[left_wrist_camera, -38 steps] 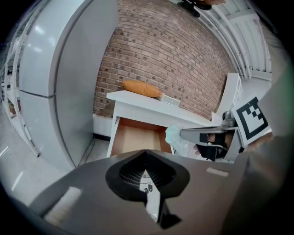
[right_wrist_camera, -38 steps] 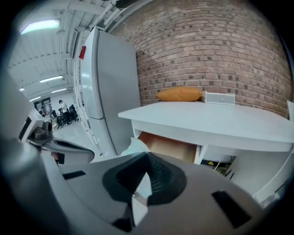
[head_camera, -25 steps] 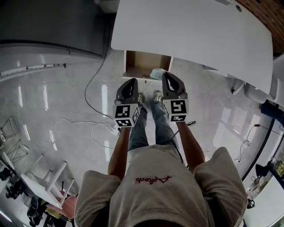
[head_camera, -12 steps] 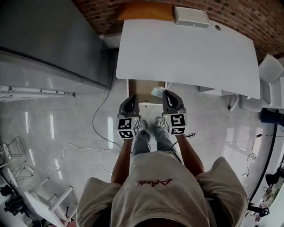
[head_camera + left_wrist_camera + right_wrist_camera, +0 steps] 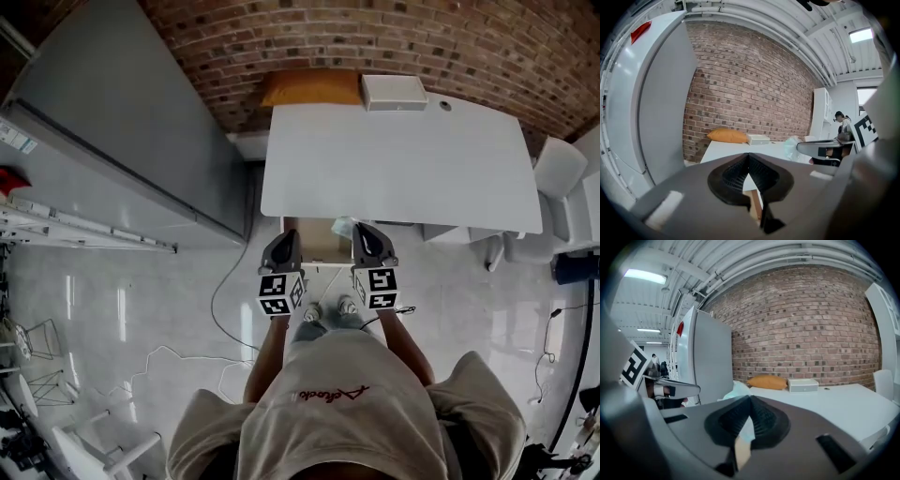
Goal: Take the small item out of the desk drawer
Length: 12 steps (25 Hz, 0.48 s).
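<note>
The right gripper and the left gripper just went up — the right one is pinched shut on the small pale item, now lifted out of the open drawer — the left one is closed on nothing.

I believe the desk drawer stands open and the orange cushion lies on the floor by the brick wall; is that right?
Not quite: the orange cushion lies on the desk, not the floor, by the brick wall, as the head view shows. The drawer does stand open.

white desk is standing against brick wall | orange cushion and white box are lying along its rear edge
</note>
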Tool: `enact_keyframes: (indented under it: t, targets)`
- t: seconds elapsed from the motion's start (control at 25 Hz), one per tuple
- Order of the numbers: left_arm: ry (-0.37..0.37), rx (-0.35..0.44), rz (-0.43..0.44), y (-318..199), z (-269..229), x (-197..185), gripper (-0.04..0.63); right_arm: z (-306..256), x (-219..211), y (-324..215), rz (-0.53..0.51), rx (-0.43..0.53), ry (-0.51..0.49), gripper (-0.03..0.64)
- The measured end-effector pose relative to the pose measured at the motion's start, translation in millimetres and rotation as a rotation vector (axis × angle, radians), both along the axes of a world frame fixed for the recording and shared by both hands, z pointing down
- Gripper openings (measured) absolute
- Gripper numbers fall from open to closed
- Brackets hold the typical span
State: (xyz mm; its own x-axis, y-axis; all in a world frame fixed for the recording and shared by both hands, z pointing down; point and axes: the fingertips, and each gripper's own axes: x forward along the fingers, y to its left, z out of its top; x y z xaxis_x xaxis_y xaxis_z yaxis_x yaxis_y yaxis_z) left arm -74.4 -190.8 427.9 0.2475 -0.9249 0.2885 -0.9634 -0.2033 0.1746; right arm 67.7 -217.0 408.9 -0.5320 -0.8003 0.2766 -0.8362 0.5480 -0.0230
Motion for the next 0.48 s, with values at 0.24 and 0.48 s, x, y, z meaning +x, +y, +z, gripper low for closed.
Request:
enact_keyframes:
  t: [0.24,0.48]
  targets:
    - [-0.017,0.046,0.005,-1.0,-27.1,-3.0,0.009,-30.5,2.8,-2.1,0.008,0.059,-0.021,0.011]
    - [-0.029,0.082,-0.005,4.0,-51.4,-0.8,0.009,-54.8,10.9,3.4,0.000,0.099,-0.039,0.011]
